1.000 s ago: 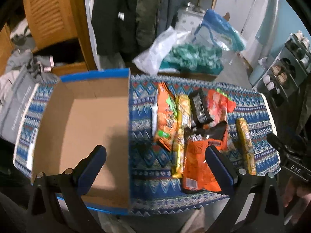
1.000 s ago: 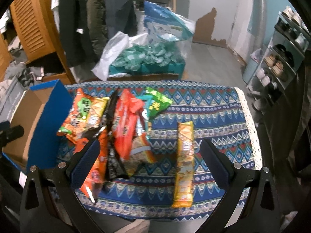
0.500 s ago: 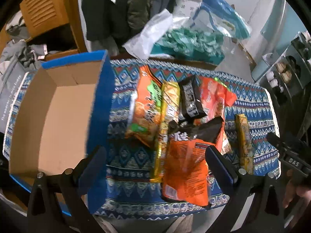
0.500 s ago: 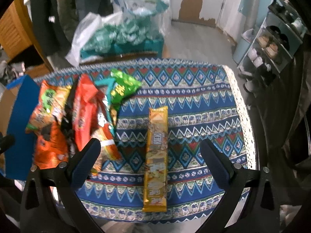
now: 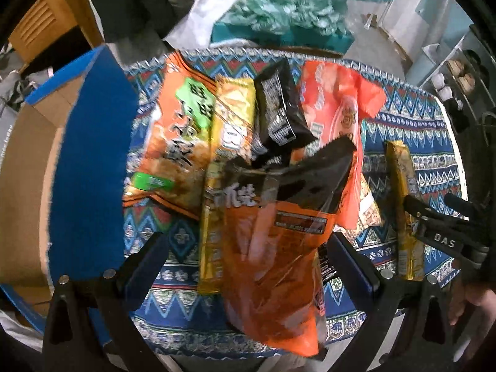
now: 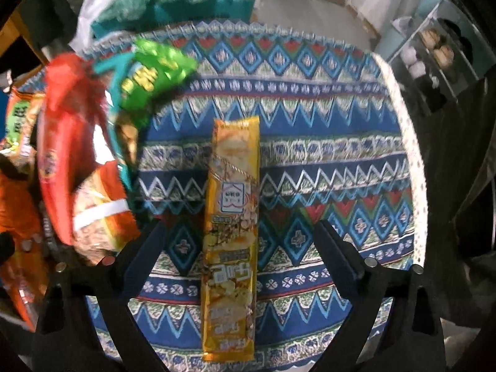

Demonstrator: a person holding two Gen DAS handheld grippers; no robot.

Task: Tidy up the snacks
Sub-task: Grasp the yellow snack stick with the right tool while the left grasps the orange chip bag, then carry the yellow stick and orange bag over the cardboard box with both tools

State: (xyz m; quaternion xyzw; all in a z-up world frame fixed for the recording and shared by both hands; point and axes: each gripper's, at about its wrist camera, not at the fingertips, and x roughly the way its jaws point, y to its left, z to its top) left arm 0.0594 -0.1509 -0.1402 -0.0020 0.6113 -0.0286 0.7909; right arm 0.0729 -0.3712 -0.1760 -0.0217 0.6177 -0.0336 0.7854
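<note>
Patterned tablecloth (image 6: 325,161) under both grippers: right gripper (image 6: 241,241) straddles a yellow snack bar (image 6: 232,232), jaws closing (not touching); left gripper (image 5: 248,257) gapes over an orange bag (image 5: 272,266).

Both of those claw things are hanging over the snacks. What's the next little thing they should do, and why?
Probably lower the right gripper a little further onto the lone yellow packet. Its jaws are closing, but the pads stand clear on either side, and the packet lies apart from the pile on the patterned cloth, so it is the easiest grab.
</note>
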